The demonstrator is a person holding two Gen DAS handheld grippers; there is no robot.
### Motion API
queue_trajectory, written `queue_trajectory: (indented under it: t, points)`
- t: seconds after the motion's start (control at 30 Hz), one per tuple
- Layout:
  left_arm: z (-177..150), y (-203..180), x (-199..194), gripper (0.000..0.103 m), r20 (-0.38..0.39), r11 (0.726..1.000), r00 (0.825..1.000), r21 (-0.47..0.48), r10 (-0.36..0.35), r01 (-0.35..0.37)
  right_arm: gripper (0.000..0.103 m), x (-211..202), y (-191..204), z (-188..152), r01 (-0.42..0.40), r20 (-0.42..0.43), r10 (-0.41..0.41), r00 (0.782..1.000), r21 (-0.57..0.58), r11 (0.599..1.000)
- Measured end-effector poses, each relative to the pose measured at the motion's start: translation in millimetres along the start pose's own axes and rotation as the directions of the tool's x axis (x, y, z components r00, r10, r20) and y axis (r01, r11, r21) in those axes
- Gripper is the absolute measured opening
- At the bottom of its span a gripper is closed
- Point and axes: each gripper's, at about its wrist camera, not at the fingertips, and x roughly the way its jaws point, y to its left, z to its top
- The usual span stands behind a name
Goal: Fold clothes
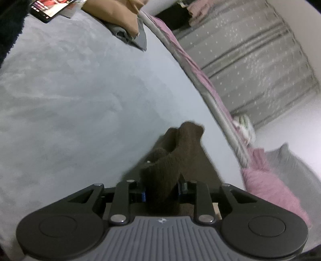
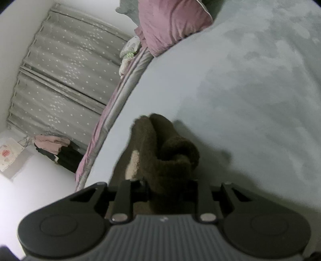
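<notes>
Near the bed's edge, both my grippers pinch one brown fleece garment: left gripper and right gripper clamped on its bunched ends. Wide grey blanket lies open beyond; folded clothes sit far off.

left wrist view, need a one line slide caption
Left gripper shut on a dark brown fuzzy garment above the pale grey bedspread, phone at the far corner.

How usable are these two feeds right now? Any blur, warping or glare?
Left wrist view: fisheye bends the bed edge, curtain smeared, brown garment soft. Right wrist view: same warping, the garment's shadow falls rightward on the blanket; no glare in either.
</notes>
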Motion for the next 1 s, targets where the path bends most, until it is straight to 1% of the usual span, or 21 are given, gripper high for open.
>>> queue_trajectory:
  t: [0.03,0.07,0.1,0.2,0.27,0.3,0.37,0.43,0.5,0.53,0.63,0.7,0.8,0.87,0.9,1.0]
  points:
    - [1,1,0,0.033,-0.005,1.000,1.000,0.008,0.000,0.000,0.027,1,-3,-1,-0.002,-0.001,0.002,1.000,0.001,1.000]
    - [1,2,-1,0.034,-0.010,1.000,1.000,0.016,0.001,-0.001,0.031,1,-6,-2,-0.004,-0.001,0.004,1.000,0.001,1.000]
    - [2,3,-1,0.037,-0.016,1.000,1.000,0.025,0.001,-0.001,0.032,2,-9,-3,-0.006,-0.001,0.006,1.000,0.002,1.000]
    - [4,5,-2,0.040,-0.031,0.999,1.000,0.049,0.003,-0.001,0.042,0,-8,-3,-0.017,0.000,0.017,1.000,-0.022,1.000]
    - [6,7,-3,0.044,-0.042,0.998,0.999,0.065,0.004,-0.001,0.058,-2,-4,-2,-0.018,0.003,0.018,1.000,-0.050,0.999]
    - [6,8,-3,0.046,-0.047,0.997,0.999,0.074,0.005,-0.001,0.061,-5,-3,-2,-0.017,0.009,0.018,1.000,-0.061,0.998]
    - [8,10,-4,0.051,-0.057,0.996,0.998,0.090,0.006,-0.001,0.073,-8,0,-3,-0.015,0.020,0.016,1.000,-0.079,0.997]
    - [8,5,-13,0.061,0.000,0.992,1.000,0.126,0.026,-0.025,0.075,-13,4,-2,0.012,0.041,-0.008,0.999,-0.101,0.995]
    - [11,-3,-21,0.066,0.070,0.983,0.997,0.172,0.046,-0.057,0.079,-18,9,-3,0.066,0.088,-0.055,0.995,-0.134,0.989]
    - [11,-7,-23,0.067,0.092,0.979,0.995,0.195,0.051,-0.068,0.083,-22,13,-3,0.097,0.127,-0.077,0.989,-0.161,0.982]
    - [11,-22,-22,0.067,0.131,0.959,0.990,0.268,0.054,-0.088,0.084,-28,28,-1,0.150,0.206,-0.099,0.974,-0.250,0.956]
    - [8,-35,-15,0.067,0.137,0.940,0.990,0.328,0.046,-0.089,0.084,-29,40,-2,0.186,0.252,-0.106,0.962,-0.321,0.929]
    - [-2,-53,-4,0.067,0.135,0.901,0.990,0.425,0.030,-0.085,0.084,-24,65,-14,0.234,0.300,-0.100,0.949,-0.453,0.860]
    - [-10,-66,4,0.068,0.131,0.868,0.991,0.490,0.019,-0.082,0.084,-17,82,-26,0.249,0.311,-0.086,0.946,-0.533,0.809]
    - [-14,-73,9,0.070,0.128,0.850,0.992,0.521,0.014,-0.080,0.084,-13,90,-33,0.250,0.313,-0.074,0.947,-0.574,0.780]
    - [-24,-90,24,0.071,0.103,0.789,0.995,0.612,-0.007,-0.058,0.084,-1,112,-56,0.244,0.307,-0.033,0.951,-0.684,0.687]
